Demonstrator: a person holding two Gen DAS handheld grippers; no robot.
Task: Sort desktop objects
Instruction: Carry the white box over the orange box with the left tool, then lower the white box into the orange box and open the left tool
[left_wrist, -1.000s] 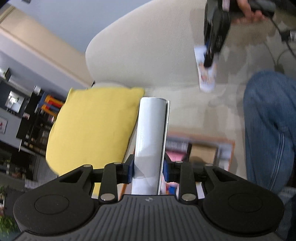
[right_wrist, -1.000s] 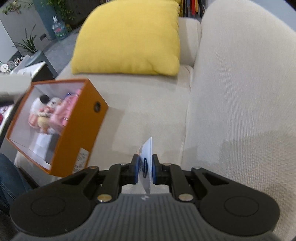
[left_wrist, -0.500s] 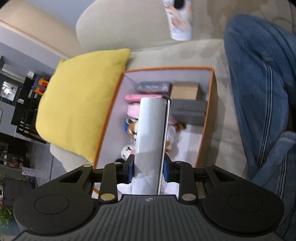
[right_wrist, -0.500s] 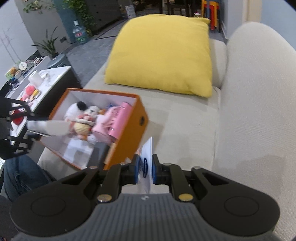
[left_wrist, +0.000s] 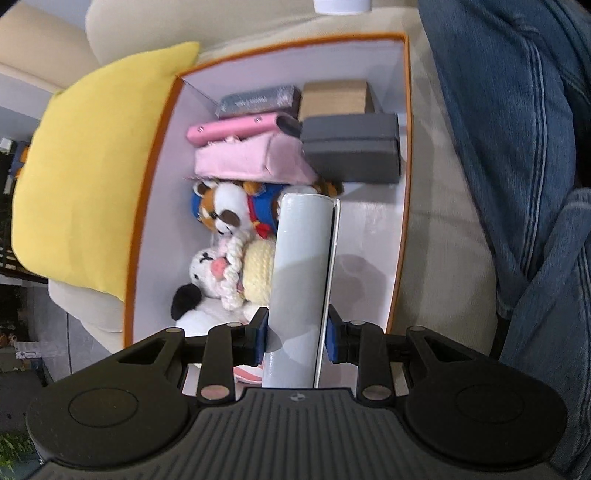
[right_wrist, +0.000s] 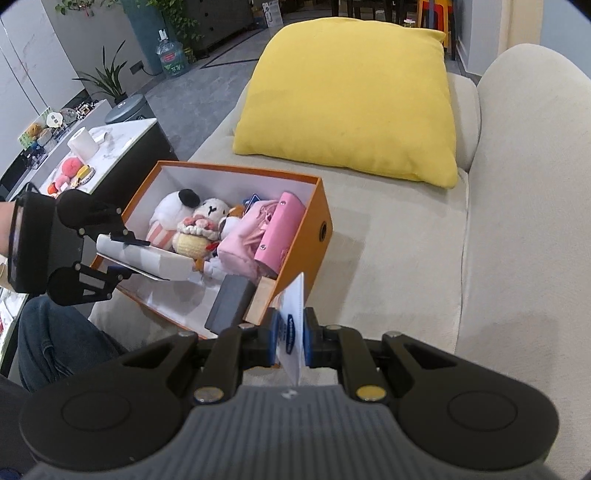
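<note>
Sofa (right_wrist: 424, 236): carries orange box (right_wrist: 306, 236).
Left gripper (left_wrist: 297, 332): clamps grey case (left_wrist: 301, 266) above box.
Right gripper (right_wrist: 290, 332): pinches white card (right_wrist: 293, 310).

blurred print on grey case (left_wrist: 258, 100) in orange box (left_wrist: 405, 147), blue oval logo on white card (right_wrist: 291, 328), red label on water jug (right_wrist: 170, 60), none legible

The left gripper (left_wrist: 295, 339) clamped a long white box (left_wrist: 301, 280), which pointed toward twelve o'clock over an orange box (left_wrist: 147, 206). Inside lay plush toys (left_wrist: 221, 236) at nine o'clock, a pink pouch (left_wrist: 243, 158) and a grey case (left_wrist: 351, 147) at twelve. A yellow cushion (left_wrist: 92, 166) sat at ten o'clock, a denim-clad leg (left_wrist: 517, 129) at two.
</note>
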